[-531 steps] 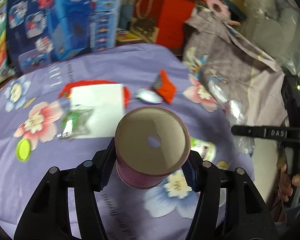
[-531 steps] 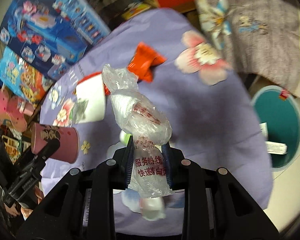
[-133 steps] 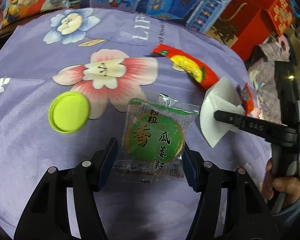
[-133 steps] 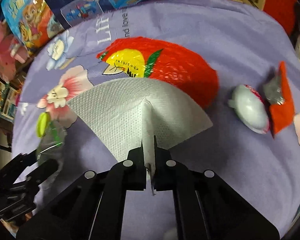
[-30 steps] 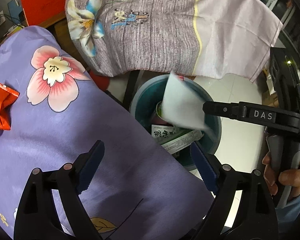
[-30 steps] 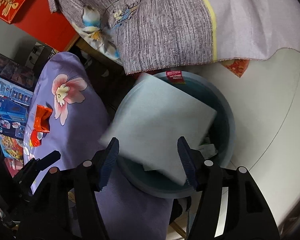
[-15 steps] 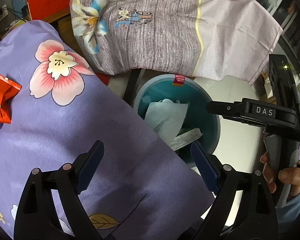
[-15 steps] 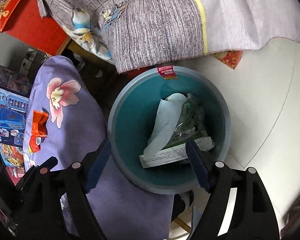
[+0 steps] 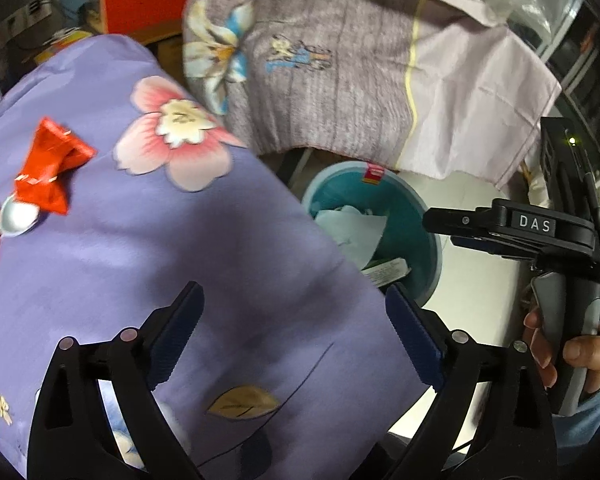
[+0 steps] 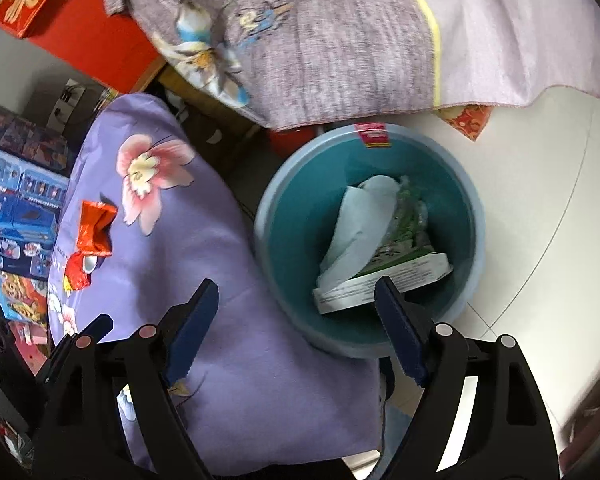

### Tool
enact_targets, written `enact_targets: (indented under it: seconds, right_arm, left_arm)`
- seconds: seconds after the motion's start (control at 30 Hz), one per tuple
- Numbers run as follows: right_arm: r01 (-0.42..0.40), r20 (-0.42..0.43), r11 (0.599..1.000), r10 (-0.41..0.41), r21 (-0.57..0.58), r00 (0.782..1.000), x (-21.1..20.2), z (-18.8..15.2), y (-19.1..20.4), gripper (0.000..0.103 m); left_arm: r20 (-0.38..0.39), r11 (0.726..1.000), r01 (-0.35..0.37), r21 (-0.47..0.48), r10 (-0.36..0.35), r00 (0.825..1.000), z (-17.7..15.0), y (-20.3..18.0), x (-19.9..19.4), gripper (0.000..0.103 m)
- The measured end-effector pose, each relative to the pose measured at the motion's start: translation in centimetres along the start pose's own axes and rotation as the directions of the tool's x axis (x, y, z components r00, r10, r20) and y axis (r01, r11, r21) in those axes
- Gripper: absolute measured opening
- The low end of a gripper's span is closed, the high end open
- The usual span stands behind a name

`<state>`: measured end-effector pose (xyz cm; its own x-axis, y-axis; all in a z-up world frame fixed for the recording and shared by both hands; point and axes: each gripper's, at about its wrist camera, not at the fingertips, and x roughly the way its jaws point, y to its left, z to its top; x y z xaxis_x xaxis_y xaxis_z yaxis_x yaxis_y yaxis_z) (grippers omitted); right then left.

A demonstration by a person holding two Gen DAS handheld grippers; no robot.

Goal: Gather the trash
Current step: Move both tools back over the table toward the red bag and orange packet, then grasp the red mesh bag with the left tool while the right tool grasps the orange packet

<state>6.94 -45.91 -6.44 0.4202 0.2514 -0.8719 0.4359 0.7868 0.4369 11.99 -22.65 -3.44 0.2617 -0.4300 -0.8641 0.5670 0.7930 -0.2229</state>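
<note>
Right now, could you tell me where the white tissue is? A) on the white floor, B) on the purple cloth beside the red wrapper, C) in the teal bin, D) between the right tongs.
C: the tissue lies in the bin, on the other trash, with nothing between the opening right tongs.

Tabletop cloth point(image 9: 240, 280): purple, pink-and-white flowers
Bin point(image 10: 296, 216): teal inside, grey-blue rim
Wrapper point(image 9: 52, 164): red
Draped cloth point(image 10: 340, 40): grey-lilac, yellow stripe
Tissue point(image 10: 360, 220): white

Both wrist views steeply downward (left perhaps nearer), sharing teal bin point(image 9: 428, 240) point(image 10: 284, 208).
</note>
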Motion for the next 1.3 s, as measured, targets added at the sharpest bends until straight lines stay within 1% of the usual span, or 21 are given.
enact_targets:
  seconds: [0.2,0.4,0.53,0.67,0.7,0.87,1.0,1.1,1.3]
  right_arm:
    - [-0.005,-0.015,0.998,0.004,-0.069,1.000,0.6,-0.9,4.4,0.077]
    - [-0.008,-0.054,0.988,0.000,-0.152,0.999,2.7,-1.5,10.1,0.077]
    - [0.006,-0.087,0.975,-0.026,-0.222,0.996,5.0,-1.8,14.5,0.077]
    - [0.009,-0.108,0.957,-0.042,-0.291,0.993,7.3,-1.8,19.4,0.077]
    - [0.006,-0.112,0.953,-0.041,-0.303,0.993,7.7,-1.7,20.3,0.077]
    - [-0.019,-0.143,0.943,-0.030,-0.333,0.989,10.2,-0.8,25.2,0.077]
    - [-0.043,-0.167,0.935,-0.017,-0.351,0.986,12.1,0.1,28.5,0.077]
    - [-0.049,-0.172,0.930,-0.015,-0.365,0.985,13.6,0.7,30.7,0.077]
    - [-0.079,-0.192,0.936,0.012,-0.344,0.981,16.5,2.1,33.0,0.077]
  left_arm:
    - [0.034,0.997,-0.042,-0.067,0.045,0.998,-1.5,4.0,-2.7,0.094]
    - [0.061,0.981,-0.093,-0.172,0.104,0.993,-3.2,9.8,-5.4,0.095]
    - [0.073,0.954,-0.141,-0.264,0.166,0.983,-4.5,15.0,-7.3,0.095]
    - [0.080,0.922,-0.163,-0.351,0.203,0.976,-5.6,20.0,-8.8,0.095]
    - [0.082,0.911,-0.171,-0.375,0.216,0.973,-5.9,21.5,-9.3,0.095]
    - [0.076,0.872,-0.201,-0.446,0.260,0.963,-6.9,26.3,-10.4,0.095]
    - [0.064,0.844,-0.218,-0.491,0.285,0.956,-6.8,29.5,-10.8,0.095]
    - [0.059,0.832,-0.226,-0.507,0.295,0.954,-6.6,30.9,-10.8,0.095]
    - [0.054,0.803,-0.206,-0.559,0.284,0.957,-5.2,33.4,-10.1,0.095]
